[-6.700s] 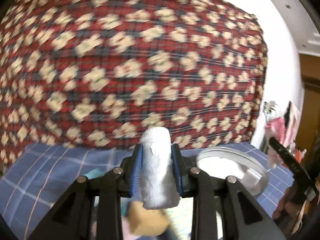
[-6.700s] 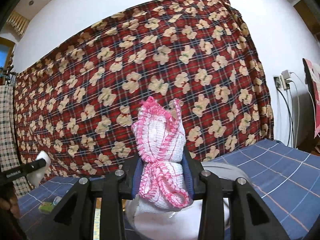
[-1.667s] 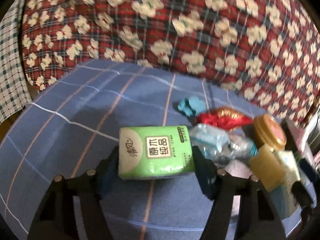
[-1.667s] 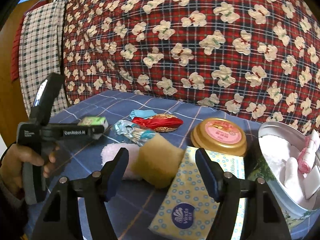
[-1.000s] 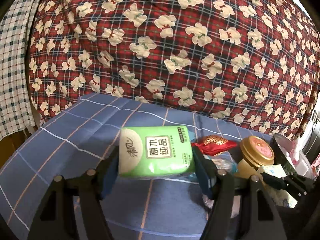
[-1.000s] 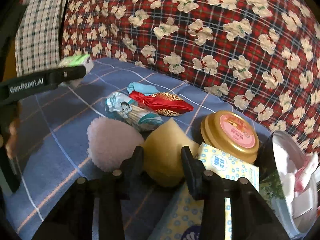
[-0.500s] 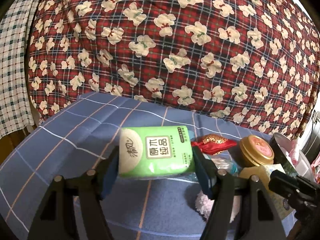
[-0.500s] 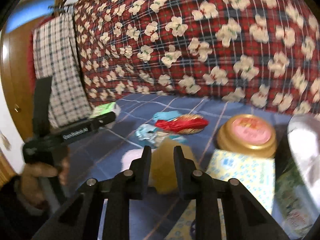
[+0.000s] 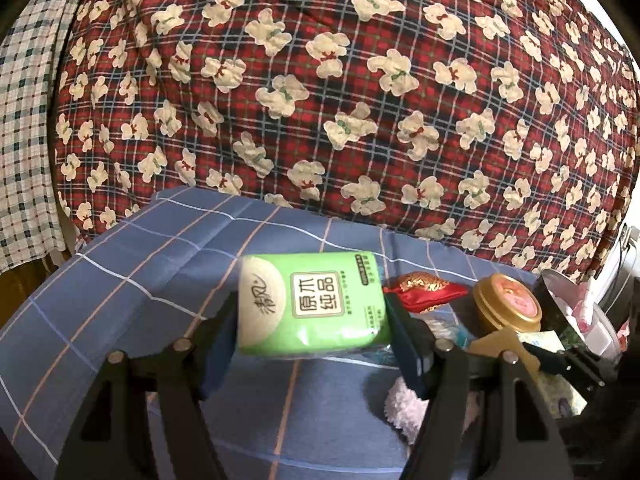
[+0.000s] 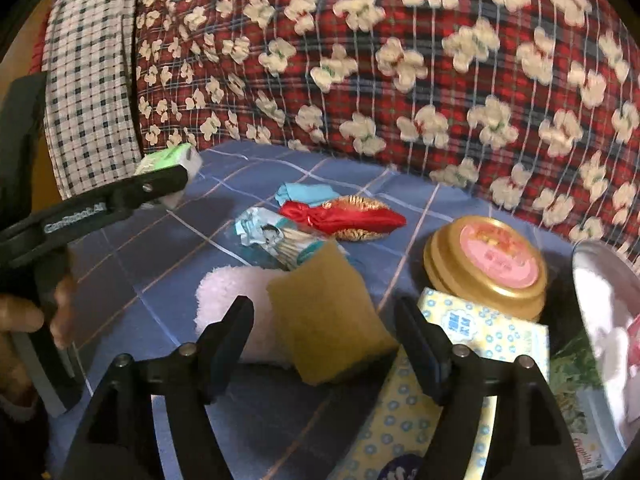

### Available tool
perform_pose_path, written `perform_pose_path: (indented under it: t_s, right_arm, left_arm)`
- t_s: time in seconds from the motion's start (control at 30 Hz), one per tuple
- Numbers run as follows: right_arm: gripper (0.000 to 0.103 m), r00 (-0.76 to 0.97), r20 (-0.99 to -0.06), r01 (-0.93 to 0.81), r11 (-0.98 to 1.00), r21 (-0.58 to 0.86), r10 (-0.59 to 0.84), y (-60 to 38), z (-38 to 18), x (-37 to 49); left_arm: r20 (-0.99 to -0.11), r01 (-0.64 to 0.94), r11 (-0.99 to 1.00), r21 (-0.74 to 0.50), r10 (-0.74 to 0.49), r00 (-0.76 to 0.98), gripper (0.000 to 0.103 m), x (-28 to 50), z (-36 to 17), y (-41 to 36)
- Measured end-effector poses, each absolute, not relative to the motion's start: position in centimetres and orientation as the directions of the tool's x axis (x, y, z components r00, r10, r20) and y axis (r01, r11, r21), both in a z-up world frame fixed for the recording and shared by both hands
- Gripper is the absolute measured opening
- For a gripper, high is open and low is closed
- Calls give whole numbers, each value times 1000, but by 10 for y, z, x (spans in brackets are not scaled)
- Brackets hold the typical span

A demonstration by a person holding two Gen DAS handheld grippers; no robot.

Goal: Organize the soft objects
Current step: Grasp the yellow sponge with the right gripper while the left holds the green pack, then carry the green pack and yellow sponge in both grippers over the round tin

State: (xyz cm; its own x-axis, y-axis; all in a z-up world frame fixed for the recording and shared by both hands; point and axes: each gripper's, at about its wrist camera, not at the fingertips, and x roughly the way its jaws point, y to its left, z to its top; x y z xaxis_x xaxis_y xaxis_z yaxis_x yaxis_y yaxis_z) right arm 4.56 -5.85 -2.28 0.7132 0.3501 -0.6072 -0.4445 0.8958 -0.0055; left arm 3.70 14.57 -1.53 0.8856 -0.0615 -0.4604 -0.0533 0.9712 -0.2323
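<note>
The left gripper [image 9: 310,332] is clamped on a green tissue pack [image 9: 310,304], held off the table with its printed face toward the camera. The right gripper [image 10: 324,340] has just been opening; its jaws now stand wide, and a yellow sponge [image 10: 328,320] lies between them with a gap on each side, so the pads do not press it. The sponge rests partly on a pink fluffy cloth [image 10: 232,300] to its left. Just right of the sponge lies a yellow patterned tissue pack [image 10: 460,364], with a gold round tin [image 10: 486,268] behind it. Further right stands a metal tub [image 10: 592,280] holding white and pink cloths. Behind the sponge lie a clear packet of cotton swabs [image 10: 272,240], a red and gold pouch [image 10: 344,216] and a small blue cloth [image 10: 308,192]. Everything sits on a blue checked tablecloth [image 9: 132,280], backed by a red plaid blanket with bears [image 9: 340,80]. A hand [image 10: 24,320] grips the left gripper's handle.
</note>
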Motion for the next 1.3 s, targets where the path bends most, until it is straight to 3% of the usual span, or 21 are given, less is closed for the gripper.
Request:
perform_pose_path:
  t_s: [0.07, 0.2, 0.33, 0.5, 0.8, 1.3]
  right_arm:
    - [48, 704, -625, -436, 900, -5, 337, -59, -25, 52]
    - [46, 719, -591, -419, 907, 50, 365, -69, -21, 48]
    - [46, 766, -453, -460, 881, 110, 456, -80, 3, 26]
    - [46, 832, -330, -442, 893, 90, 445, -91, 20, 6]
    - [46, 892, -246, -365, 926, 100, 379, -128, 32, -8]
    - [46, 952, -210, -221, 975, 24, 221, -199, 30, -30]
  left_arm:
    - [-458, -54, 971, -233, -61, 887, 69, 37, -15, 146]
    - [-459, -54, 971, -234, -62, 886, 69, 37, -15, 146]
    - [-429, -38, 972, -234, -68, 901, 69, 34, -13, 145]
    - [-367, -19, 982, -186, -52, 929, 69, 24, -7, 134]
    - [-323, 38, 983, -180, -96, 942, 69, 8, 1, 100]
    - [-279, 176, 965, -197, -227, 933, 69, -9, 22, 28]
